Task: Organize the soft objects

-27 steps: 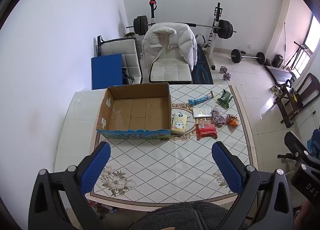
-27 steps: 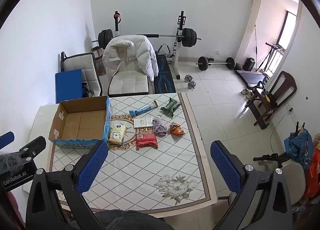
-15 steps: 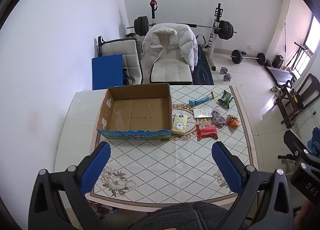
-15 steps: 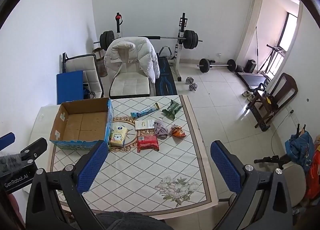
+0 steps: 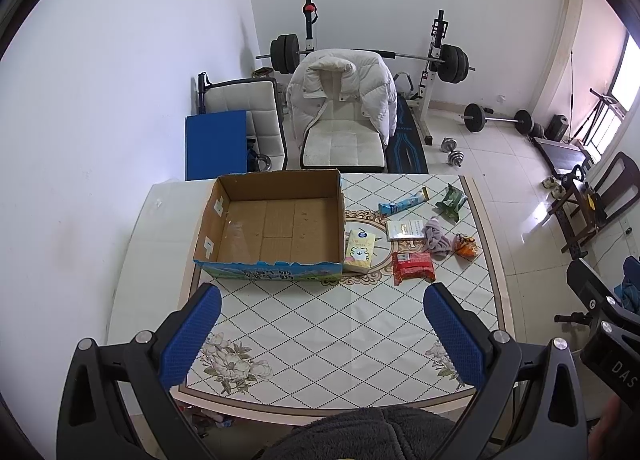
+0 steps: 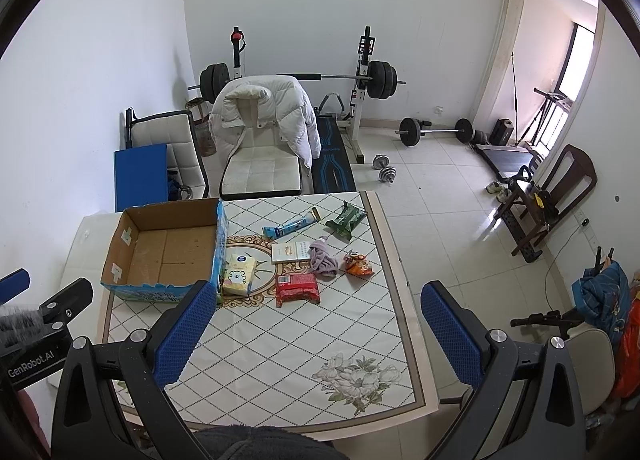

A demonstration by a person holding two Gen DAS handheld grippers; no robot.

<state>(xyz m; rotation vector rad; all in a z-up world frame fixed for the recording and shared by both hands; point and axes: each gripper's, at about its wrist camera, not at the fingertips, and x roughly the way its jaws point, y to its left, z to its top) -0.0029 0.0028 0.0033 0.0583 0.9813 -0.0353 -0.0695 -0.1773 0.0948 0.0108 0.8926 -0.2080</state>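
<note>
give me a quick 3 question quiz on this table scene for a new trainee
1. True or false: the cardboard box holds items.
2. What touches the box's right wall? A) red packet B) yellow tissue pack C) purple cloth
3. Are the left gripper and right gripper open or shut?

Key: 1 false, it is empty. 2 B. 3 both open, holding nothing.

On the table (image 5: 360, 340): one cardboard box (image 5: 276, 222), one tissue pack (image 5: 360, 251), one red packet (image 5: 413, 267), one orange packet (image 5: 466, 246), one green pack (image 5: 452, 202), one blue tube (image 5: 402, 204), one booklet (image 5: 405, 230), one purple cloth (image 5: 437, 238).
</note>
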